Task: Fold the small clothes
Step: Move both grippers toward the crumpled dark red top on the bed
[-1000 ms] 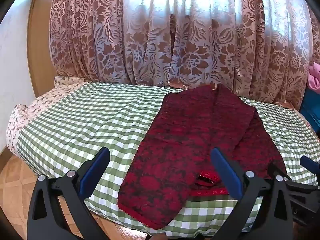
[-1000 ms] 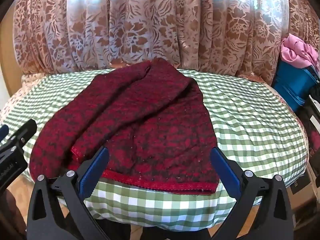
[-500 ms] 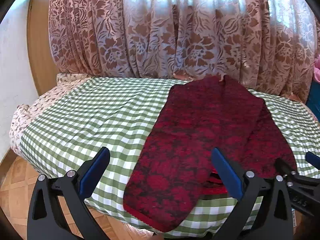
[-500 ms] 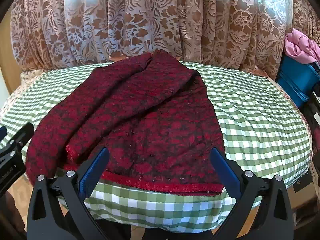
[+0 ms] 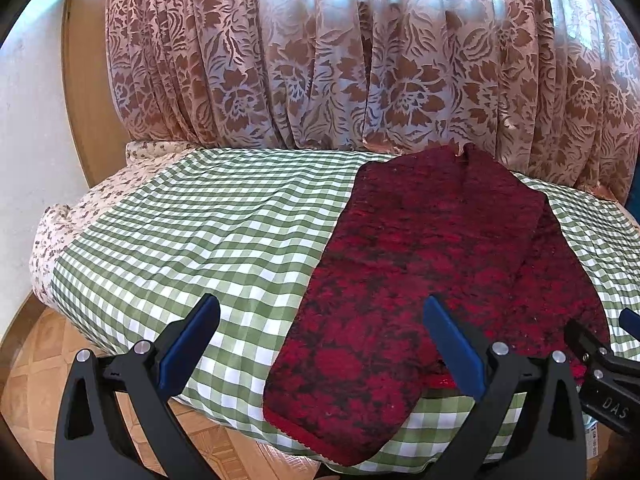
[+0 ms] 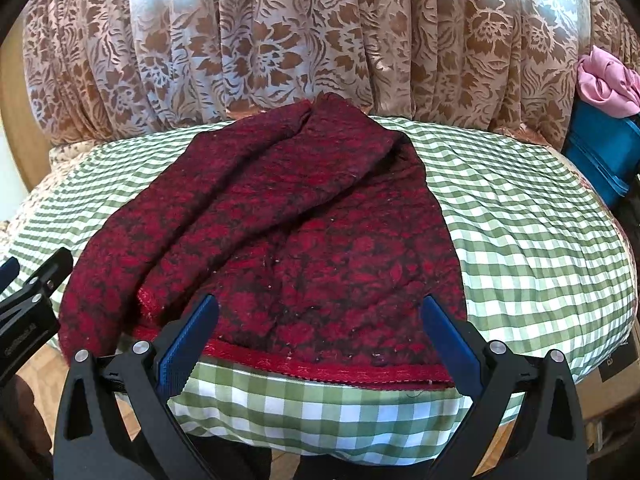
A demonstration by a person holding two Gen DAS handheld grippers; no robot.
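A dark red patterned knit garment (image 5: 432, 264) lies on the green-checked table cover (image 5: 208, 232), its long left part folded over the body. From the right wrist the same garment (image 6: 288, 240) shows its red hem along the near table edge. My left gripper (image 5: 320, 344) hovers open over the near edge, at the garment's narrow left end. Open too, my right gripper (image 6: 316, 340) sits just before the hem, nothing between its fingers. Each gripper shows at the edge of the other's view.
A brown floral curtain (image 5: 360, 60) hangs close behind the table. At the far right a pink cloth (image 6: 608, 80) rests on a blue bin (image 6: 600, 152). Wooden floor (image 5: 28, 376) lies below the table's left edge. The checked cover (image 6: 540, 240) extends to the garment's right.
Both grippers have moved forward toward the table and the garment looms larger. The garment itself has not shifted. Both stay open.
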